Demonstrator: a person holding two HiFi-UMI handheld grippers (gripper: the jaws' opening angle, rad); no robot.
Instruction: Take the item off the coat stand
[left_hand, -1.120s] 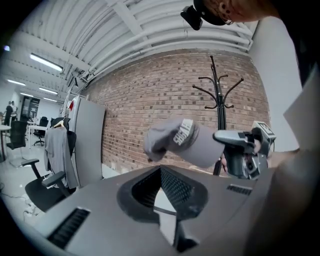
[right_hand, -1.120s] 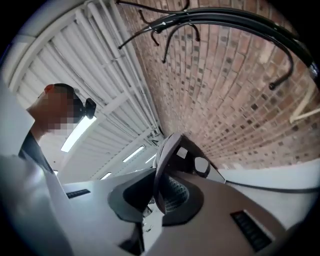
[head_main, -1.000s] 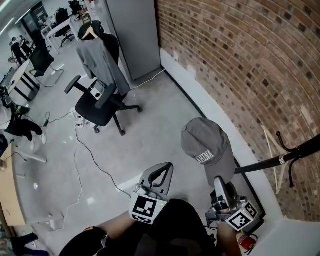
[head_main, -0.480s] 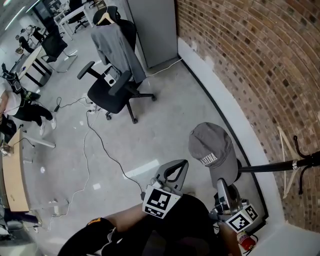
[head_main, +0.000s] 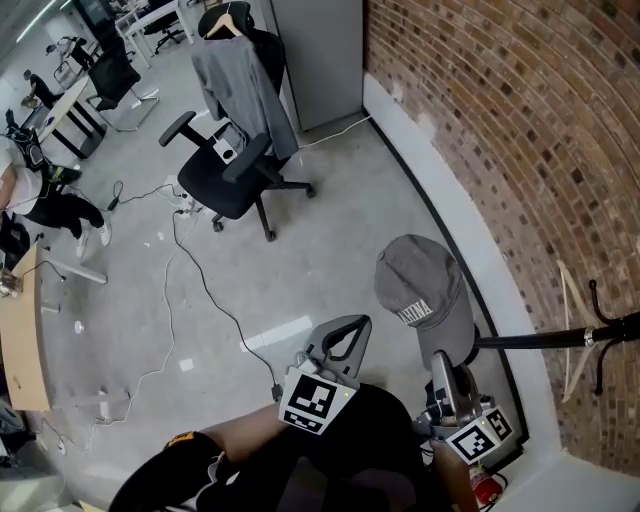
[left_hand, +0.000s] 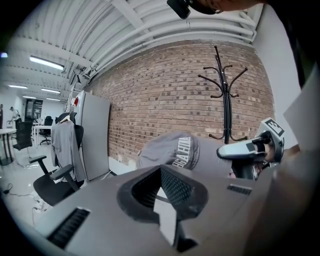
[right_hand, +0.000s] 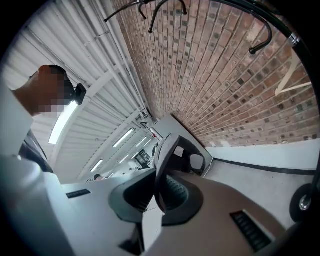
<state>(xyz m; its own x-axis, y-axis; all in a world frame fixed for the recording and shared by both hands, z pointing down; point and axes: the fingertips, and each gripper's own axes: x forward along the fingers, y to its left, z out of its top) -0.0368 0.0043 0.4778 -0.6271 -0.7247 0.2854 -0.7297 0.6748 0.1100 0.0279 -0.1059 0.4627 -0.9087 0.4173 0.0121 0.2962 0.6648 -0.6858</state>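
Observation:
A grey cap (head_main: 420, 290) with white lettering hangs over the floor in the head view, free of the black coat stand (head_main: 545, 338). The stand's pole and hooks lie to the cap's right. My right gripper (head_main: 438, 362) is shut on the cap's brim from below. In the right gripper view the brim (right_hand: 167, 150) stands on edge between the jaws of the right gripper (right_hand: 159, 186). My left gripper (head_main: 345, 328) is shut with nothing in it, just left of the cap. The left gripper view shows the left gripper (left_hand: 161, 171), the cap (left_hand: 172, 152) and the stand (left_hand: 227, 100) behind it.
A brick wall (head_main: 500, 120) runs along the right. A black office chair (head_main: 225, 185), a grey jacket (head_main: 240, 85) on a hanger and a grey cabinet (head_main: 320, 55) stand at the back. Cables (head_main: 190, 290) trail over the floor. Desks (head_main: 20, 340) line the left.
The head view has swung, so the chair and the cabinet sit further right in the picture. The cap stays in my right gripper, close to the stand's pole. My left gripper stays shut beside it.

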